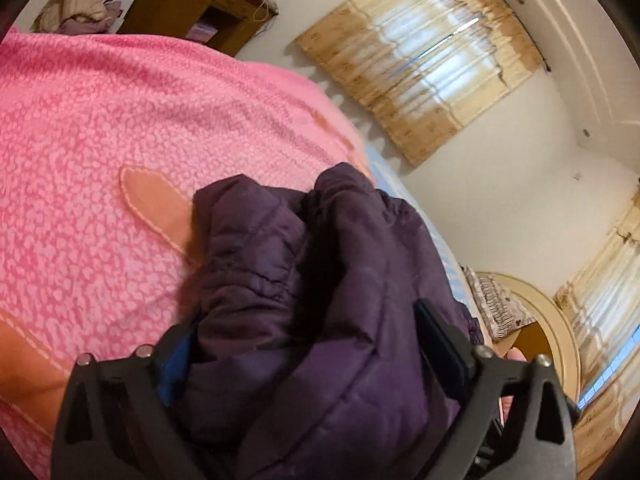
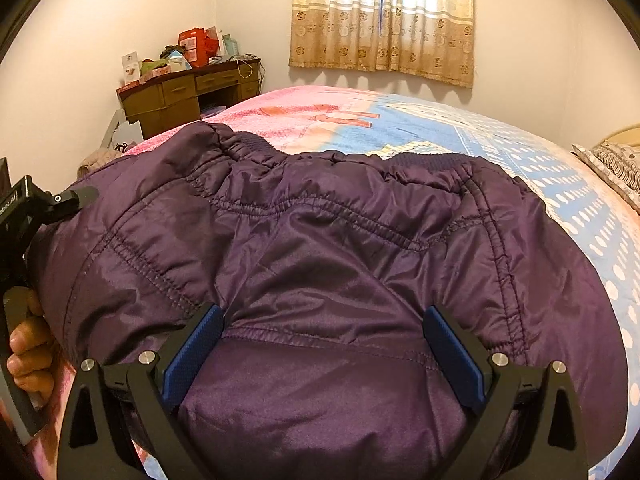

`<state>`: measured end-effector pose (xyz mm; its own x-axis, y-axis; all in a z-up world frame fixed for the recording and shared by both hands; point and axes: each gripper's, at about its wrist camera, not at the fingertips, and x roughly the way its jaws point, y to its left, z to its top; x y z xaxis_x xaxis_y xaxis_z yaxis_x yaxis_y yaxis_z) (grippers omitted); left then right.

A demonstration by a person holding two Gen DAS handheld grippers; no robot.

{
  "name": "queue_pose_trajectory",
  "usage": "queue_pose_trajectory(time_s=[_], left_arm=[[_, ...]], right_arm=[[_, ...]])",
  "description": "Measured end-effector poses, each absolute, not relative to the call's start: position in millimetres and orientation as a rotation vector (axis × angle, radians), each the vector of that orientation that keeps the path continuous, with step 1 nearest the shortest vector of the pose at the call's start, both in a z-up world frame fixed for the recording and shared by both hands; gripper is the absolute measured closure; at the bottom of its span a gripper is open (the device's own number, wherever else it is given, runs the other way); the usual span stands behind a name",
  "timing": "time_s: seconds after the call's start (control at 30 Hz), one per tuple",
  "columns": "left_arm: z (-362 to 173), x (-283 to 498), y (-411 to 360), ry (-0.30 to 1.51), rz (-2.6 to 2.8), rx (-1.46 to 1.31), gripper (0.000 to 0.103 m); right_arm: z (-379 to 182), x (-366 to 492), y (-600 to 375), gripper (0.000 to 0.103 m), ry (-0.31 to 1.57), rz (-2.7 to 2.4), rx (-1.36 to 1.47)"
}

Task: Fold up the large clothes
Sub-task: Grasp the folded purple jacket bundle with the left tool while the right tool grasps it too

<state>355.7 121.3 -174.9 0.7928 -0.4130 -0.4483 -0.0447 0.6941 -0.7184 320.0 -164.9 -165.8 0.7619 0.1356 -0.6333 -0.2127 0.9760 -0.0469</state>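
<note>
A dark purple padded jacket (image 2: pixel 320 248) lies spread on the bed (image 2: pixel 540 168), its gathered elastic hem toward twelve o'clock and its bulk filling the middle and lower part of the right wrist view; the bed cover beneath is pink at eleven o'clock and blue with white dots from one to four o'clock. The right gripper (image 2: pixel 322 352) sits at six o'clock with its blue-padded fingers (image 2: pixel 192 352) spread wide, jacket cloth lying between them; the pads touch the fabric at their sides, yet whether they press on it I cannot tell. At nine o'clock in that view a hand (image 2: pixel 30 356) holds the handle of the left gripper at the jacket's edge.

In the left wrist view a bunched fold of the same jacket (image 1: pixel 320 280) rises from six o'clock toward the centre over the pink cover (image 1: pixel 120 120); the left gripper (image 1: pixel 308 344) has its jaws standing wide, the cloth bulging up between them. A wooden desk (image 2: pixel 180 92) stands at ten o'clock beyond the bed; a curtained window (image 2: pixel 384 16) hangs at twelve o'clock.
</note>
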Motion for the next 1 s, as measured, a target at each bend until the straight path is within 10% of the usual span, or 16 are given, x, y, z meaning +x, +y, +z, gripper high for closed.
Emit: queue_pose_trajectory(time_s=[0.1,0.17,0.5,1.0], left_arm=[[-173,367,122,0.611,-0.393,-0.874,0.058],[-160,374,119,0.576,-0.464,-0.881,0.069],[-28,364,-26,0.414,-0.755,-0.300,0.070],[-61,298,-161,0.361,-0.819,0.338,0.067]], right_arm=[[-166,320,-166,0.003,0.678,0.194,-0.116],[-164,319,-170,0.003,0.666,0.204,-0.094],[-116,266,-291,0.005,0.436,0.187,0.318],[-74,364,-367,0.005,0.778,0.570,0.610]])
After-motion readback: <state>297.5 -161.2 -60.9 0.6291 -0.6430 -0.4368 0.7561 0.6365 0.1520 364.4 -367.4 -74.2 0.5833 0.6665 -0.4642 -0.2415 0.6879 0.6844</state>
